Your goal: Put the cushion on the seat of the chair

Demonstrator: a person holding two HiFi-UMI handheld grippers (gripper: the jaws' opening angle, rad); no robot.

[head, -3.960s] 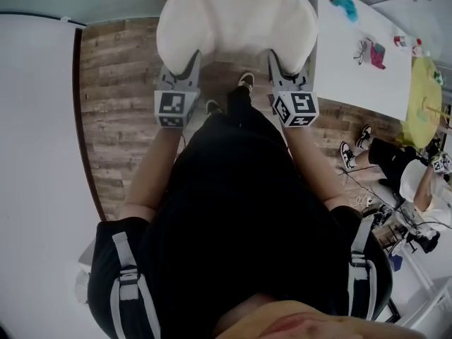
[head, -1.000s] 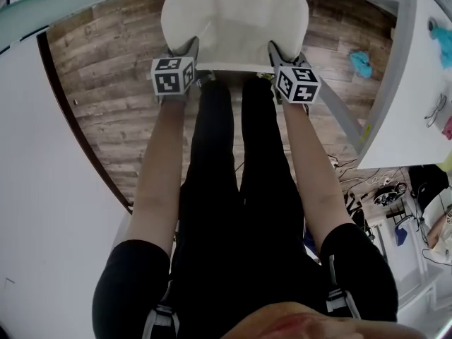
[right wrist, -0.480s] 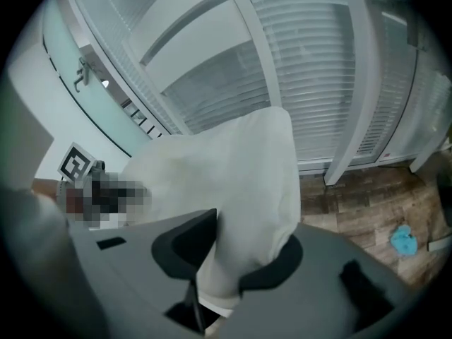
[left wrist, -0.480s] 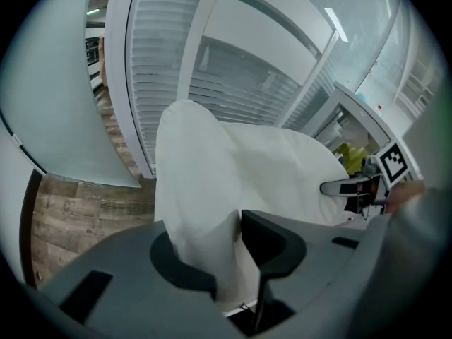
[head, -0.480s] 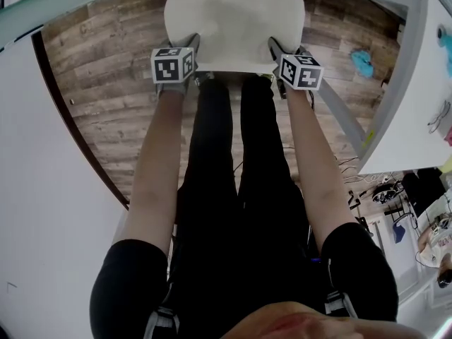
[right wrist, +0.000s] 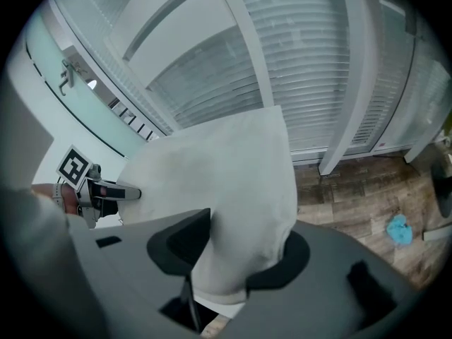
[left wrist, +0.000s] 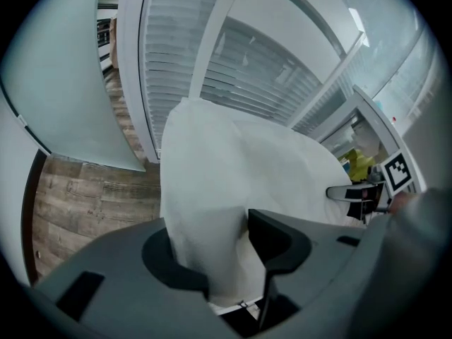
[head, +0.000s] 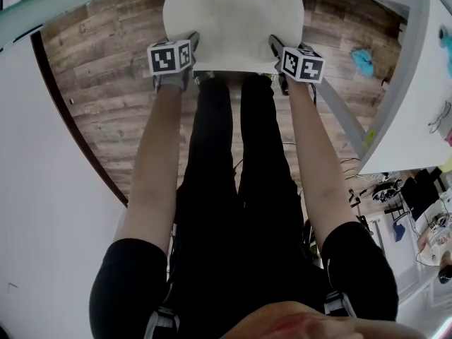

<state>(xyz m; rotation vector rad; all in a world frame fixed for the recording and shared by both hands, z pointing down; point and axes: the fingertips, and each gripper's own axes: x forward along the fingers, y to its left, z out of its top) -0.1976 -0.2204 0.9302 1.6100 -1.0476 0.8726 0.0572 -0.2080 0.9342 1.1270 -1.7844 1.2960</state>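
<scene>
My left gripper [head: 189, 42], my right gripper [head: 275, 44]: jaws opening, cushion [head: 233, 16] corner pinched in each. Cushion lies low in front of me; seat hidden under it. If it sits crooked, it may slide off.

Office-like room: white desks [head: 417, 83], slatted blinds [right wrist: 311, 55], plank floor [head: 106, 76]
</scene>
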